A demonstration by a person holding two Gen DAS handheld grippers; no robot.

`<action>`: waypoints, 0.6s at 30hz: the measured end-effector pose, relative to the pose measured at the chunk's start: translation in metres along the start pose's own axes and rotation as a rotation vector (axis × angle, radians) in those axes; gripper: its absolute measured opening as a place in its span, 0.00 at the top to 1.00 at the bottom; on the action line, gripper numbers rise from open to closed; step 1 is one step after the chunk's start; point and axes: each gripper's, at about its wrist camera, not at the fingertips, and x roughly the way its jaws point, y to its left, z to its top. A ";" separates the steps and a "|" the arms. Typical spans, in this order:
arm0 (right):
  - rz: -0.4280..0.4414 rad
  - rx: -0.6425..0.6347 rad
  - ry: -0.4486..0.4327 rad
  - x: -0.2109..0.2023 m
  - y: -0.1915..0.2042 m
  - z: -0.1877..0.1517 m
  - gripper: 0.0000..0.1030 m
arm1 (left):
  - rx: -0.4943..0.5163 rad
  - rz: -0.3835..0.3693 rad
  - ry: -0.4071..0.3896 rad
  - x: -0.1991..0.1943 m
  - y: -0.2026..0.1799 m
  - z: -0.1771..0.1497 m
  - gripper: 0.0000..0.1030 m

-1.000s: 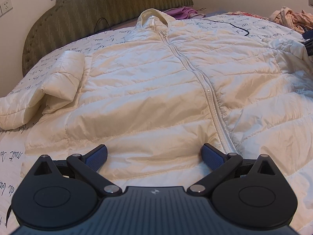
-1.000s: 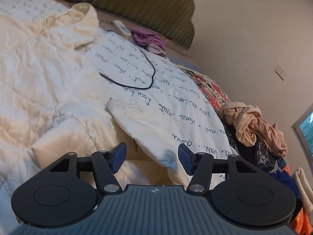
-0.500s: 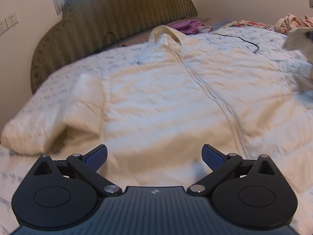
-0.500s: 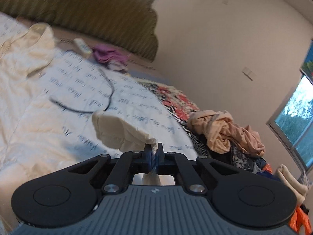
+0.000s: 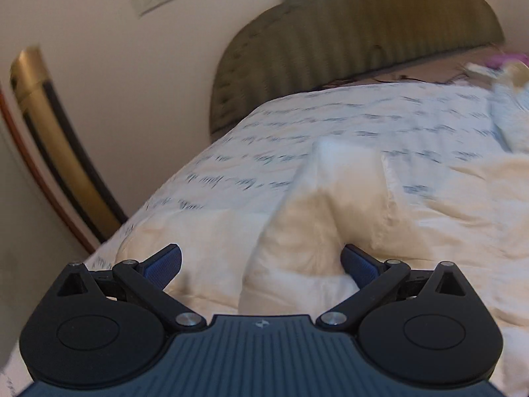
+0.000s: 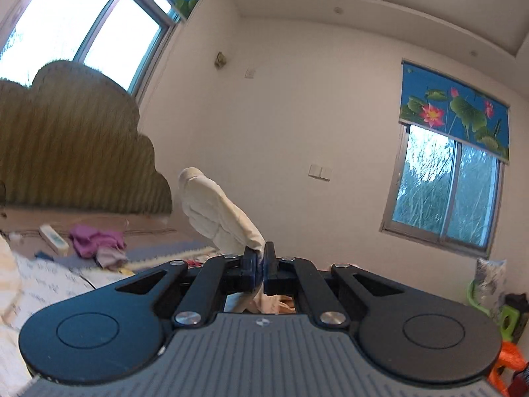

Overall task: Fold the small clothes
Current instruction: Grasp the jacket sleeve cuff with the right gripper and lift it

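L gripper, blue pads, jaws wide apart, nothing between the pads. It hangs just above the cream quilted puffer jacket, which lies on the bed w/ script-print white bedsheet. Landmark = olive ribbed headboard: the jacket's folded-over sleeve humps up on the near side of it, well apart from it, and the L gripper sits straight in front of that hump.

R gripper is clamped tight on the other cream sleeve's cuff end; the sleeve stands up off the bed, to the right of the headboard's edge in R view. Purple cloth and white remote lie at the headboard's foot.

Handling, judged: jacket is light, puffy, soft, w/ slick shell fabric; it'll spring back and slide, so a thin pinch may slip. Best hold prob. at seams: cuff, hem edge or shoulder seam, not mid-panel. L gripper's likely grab = the cuff or fold edge of the near sleeve.
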 end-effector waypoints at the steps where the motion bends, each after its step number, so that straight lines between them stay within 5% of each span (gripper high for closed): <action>1: 0.020 0.038 0.001 -0.001 -0.001 0.003 0.96 | -0.033 0.002 0.017 0.006 0.012 0.001 0.00; 4: 0.072 0.120 0.000 -0.004 0.008 0.008 0.95 | -0.093 -0.003 0.035 0.006 0.034 0.001 0.00; 9: 0.198 0.113 -0.024 -0.018 0.066 0.007 0.95 | -0.027 -0.014 -0.039 -0.034 0.033 -0.002 0.00; 18: 0.480 0.056 -0.045 -0.071 0.191 0.010 0.95 | 0.029 -0.242 -0.051 -0.097 0.008 -0.025 0.00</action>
